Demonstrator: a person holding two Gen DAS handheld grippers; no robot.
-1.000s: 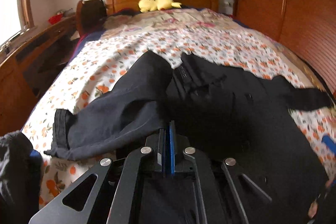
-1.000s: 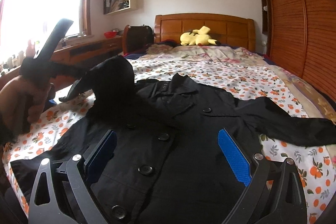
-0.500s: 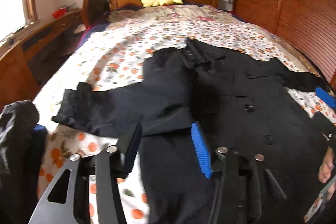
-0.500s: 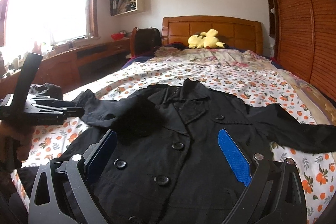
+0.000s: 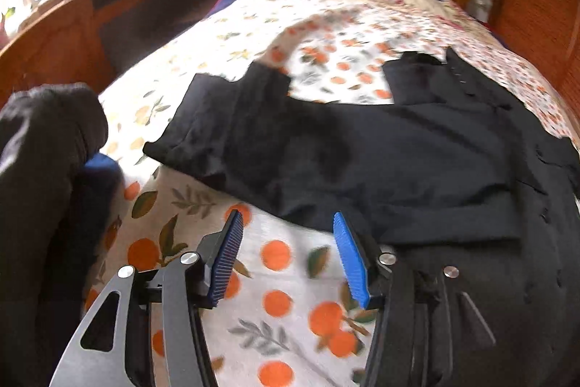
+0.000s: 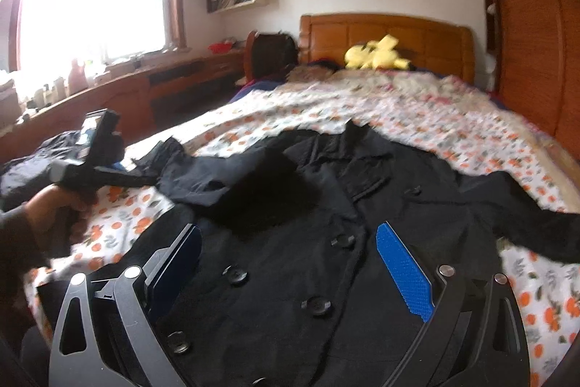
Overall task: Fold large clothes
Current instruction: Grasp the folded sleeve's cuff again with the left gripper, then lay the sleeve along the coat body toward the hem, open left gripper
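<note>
Currently, a black coat [image 6: 308,260] is spread front-up on the flowered bedspread [image 5: 275,281], 1 sleeve [image 5: 253,136] laid outward. Both the left gripper [image 5: 286,256] and right gripper [image 6: 290,274] are seen open, empty. Next, the sleeve probably needs folding inward.
</note>
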